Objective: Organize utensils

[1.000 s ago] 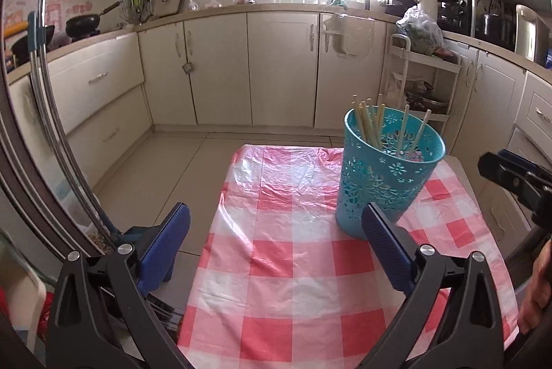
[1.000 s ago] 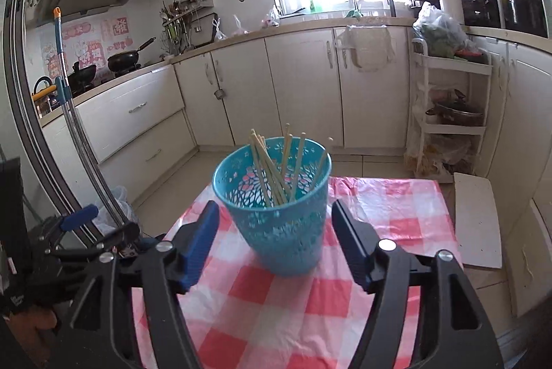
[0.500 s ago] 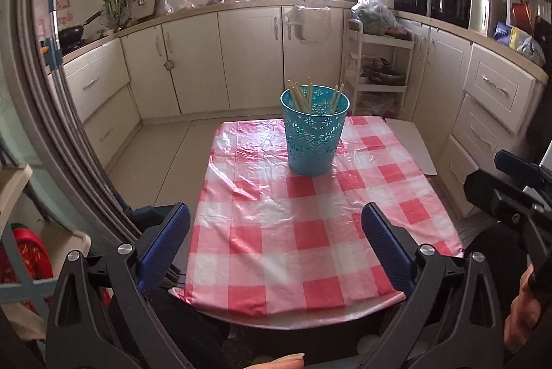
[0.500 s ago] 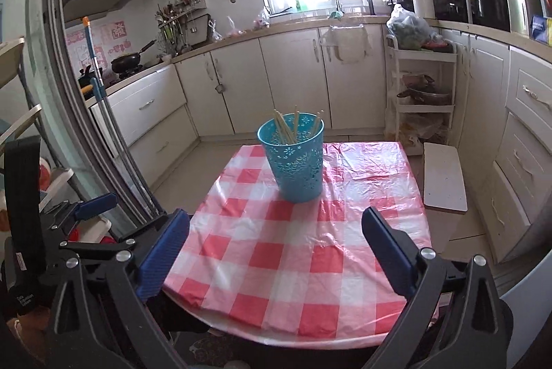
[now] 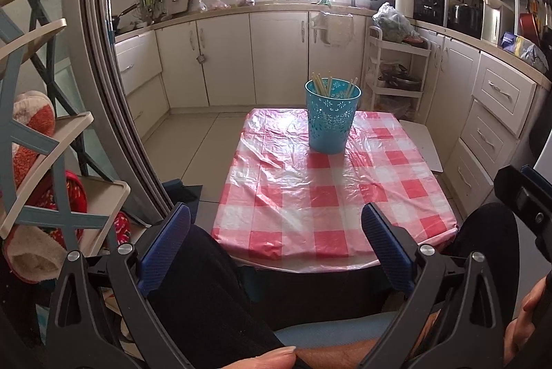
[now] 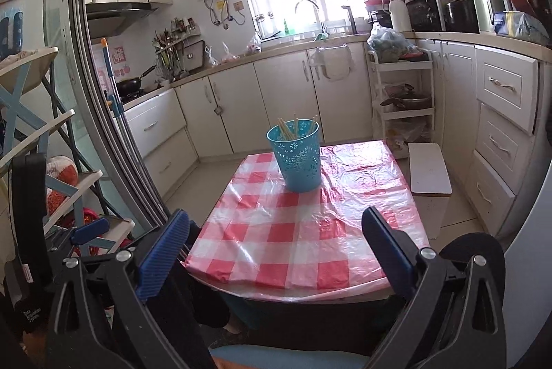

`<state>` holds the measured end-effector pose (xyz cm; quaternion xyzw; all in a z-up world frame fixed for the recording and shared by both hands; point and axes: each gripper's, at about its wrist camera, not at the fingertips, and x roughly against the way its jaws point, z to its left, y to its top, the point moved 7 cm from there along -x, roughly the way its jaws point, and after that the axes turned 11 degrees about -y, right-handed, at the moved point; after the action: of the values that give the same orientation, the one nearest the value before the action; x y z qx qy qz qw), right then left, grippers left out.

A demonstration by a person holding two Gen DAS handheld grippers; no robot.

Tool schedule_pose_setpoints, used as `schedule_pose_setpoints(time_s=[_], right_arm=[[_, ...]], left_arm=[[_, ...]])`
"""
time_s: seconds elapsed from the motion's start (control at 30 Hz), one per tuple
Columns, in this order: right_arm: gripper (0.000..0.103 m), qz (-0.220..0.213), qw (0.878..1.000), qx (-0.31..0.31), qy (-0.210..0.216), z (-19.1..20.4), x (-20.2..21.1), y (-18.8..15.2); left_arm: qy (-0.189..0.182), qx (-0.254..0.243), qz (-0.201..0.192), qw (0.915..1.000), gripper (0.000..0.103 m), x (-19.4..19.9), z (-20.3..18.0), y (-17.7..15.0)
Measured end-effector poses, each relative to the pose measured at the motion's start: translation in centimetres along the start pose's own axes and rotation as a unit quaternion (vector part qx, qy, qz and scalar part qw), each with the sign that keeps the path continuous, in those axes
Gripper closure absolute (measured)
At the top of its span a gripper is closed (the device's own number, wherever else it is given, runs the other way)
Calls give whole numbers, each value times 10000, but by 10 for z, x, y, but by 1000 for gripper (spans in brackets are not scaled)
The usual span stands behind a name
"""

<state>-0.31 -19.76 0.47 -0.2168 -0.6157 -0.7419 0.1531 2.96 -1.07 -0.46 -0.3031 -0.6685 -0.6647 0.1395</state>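
Observation:
A turquoise perforated basket (image 5: 332, 118) stands upright near the far end of the table with the red-and-white checked cloth (image 5: 327, 196). Several wooden chopsticks (image 5: 321, 84) stand in it. The basket also shows in the right wrist view (image 6: 298, 158), with the chopsticks (image 6: 293, 129) in it. My left gripper (image 5: 276, 248) is open and empty, held back over the person's lap in front of the table's near edge. My right gripper (image 6: 276, 251) is open and empty, also well back from the table. It shows at the right edge of the left wrist view (image 5: 524, 193).
A sliding door frame (image 5: 114, 93) and a shelf rack (image 5: 51, 162) stand to the left. A white stool (image 6: 429, 174) sits right of the table. White kitchen cabinets (image 5: 276, 58) line the back and right. The person's legs (image 5: 207, 282) are below the grippers.
Both grippers have pulled far back from the basket, toward the person and off the table. The basket and chopsticks have stayed in place. Both grippers stay open.

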Motion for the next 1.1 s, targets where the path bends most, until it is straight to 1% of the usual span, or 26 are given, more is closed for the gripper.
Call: schedule_pose_setpoints(time_s=[0.2,0.6,1.1], right_arm=[[7,-79,9999,109,85,6,9,-3],[7,-36,9999,139,89,7,11,-8],[7,139,9998,136,94,9,6,-13]], left_arm=[[31,-7,-133,9999,7,5,-1,5],[50,21,-140,9999,7,9,0,0],[53,19,-111,9999,7,8,1,-2]])
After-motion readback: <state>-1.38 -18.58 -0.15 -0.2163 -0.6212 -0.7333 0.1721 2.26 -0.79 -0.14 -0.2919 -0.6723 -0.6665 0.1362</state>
